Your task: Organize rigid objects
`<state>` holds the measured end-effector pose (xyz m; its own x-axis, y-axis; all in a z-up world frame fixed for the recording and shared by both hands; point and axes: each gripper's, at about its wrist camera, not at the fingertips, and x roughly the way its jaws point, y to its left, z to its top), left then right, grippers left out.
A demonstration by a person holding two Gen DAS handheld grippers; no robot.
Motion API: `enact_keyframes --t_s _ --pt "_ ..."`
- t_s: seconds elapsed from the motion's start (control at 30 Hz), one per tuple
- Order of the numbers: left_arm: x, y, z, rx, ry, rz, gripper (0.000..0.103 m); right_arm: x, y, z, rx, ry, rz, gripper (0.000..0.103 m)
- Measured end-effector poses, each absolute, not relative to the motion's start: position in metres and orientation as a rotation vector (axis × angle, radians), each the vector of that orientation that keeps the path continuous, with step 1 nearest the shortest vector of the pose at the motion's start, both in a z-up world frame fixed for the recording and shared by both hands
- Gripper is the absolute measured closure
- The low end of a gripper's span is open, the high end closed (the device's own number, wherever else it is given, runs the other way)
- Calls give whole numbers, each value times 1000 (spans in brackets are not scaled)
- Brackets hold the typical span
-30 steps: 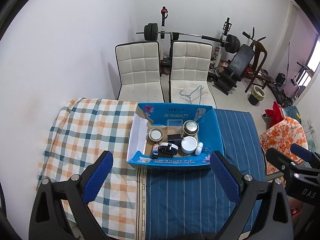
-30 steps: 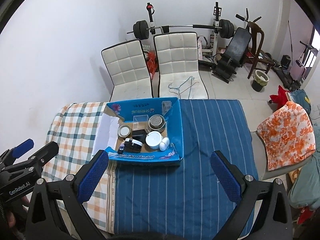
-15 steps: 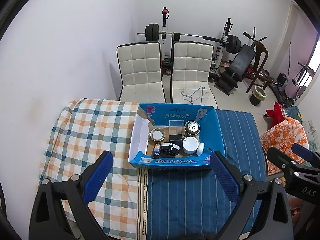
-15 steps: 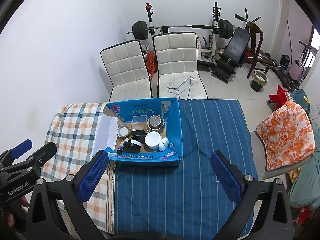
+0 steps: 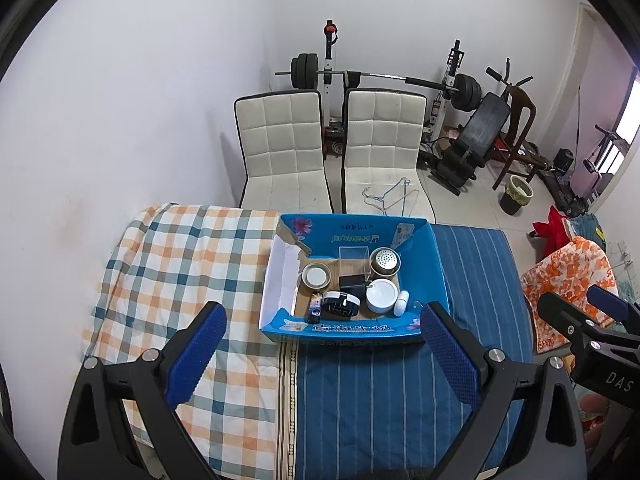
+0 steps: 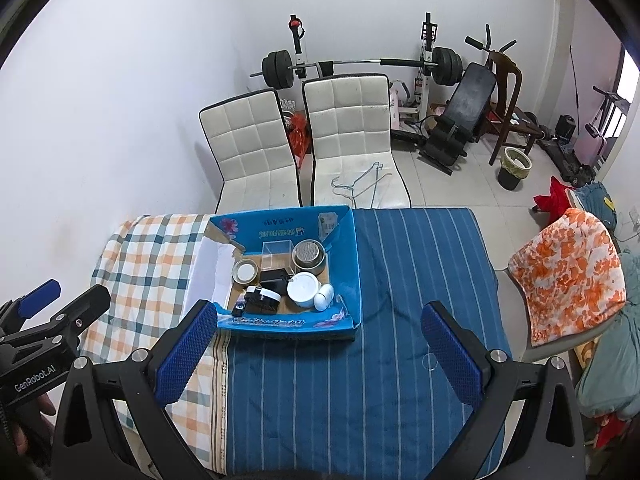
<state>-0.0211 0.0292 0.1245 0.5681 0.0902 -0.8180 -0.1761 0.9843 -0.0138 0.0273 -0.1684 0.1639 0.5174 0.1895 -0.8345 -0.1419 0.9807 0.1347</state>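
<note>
Both our left claw and right claw hang wide and empty, well short of the blue box on the bed; its items sit packed touching, so we risk nudging neighbours or snagging the torn flap.

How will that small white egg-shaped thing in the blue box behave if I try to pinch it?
The small white egg-shaped object looks smooth and rounded, so it may slip from the pads or roll. It rests against the round white container near the wall of the blue cardboard box, which probably limits rolling but crowds a finger. It seems light, judging by its size.
</note>
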Motion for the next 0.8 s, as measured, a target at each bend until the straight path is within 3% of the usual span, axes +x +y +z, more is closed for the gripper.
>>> enact_keyframes --t_s 0.8 --pt "-20 26 131 -79 922 141 3 27 -165 169 43 997 194 0"
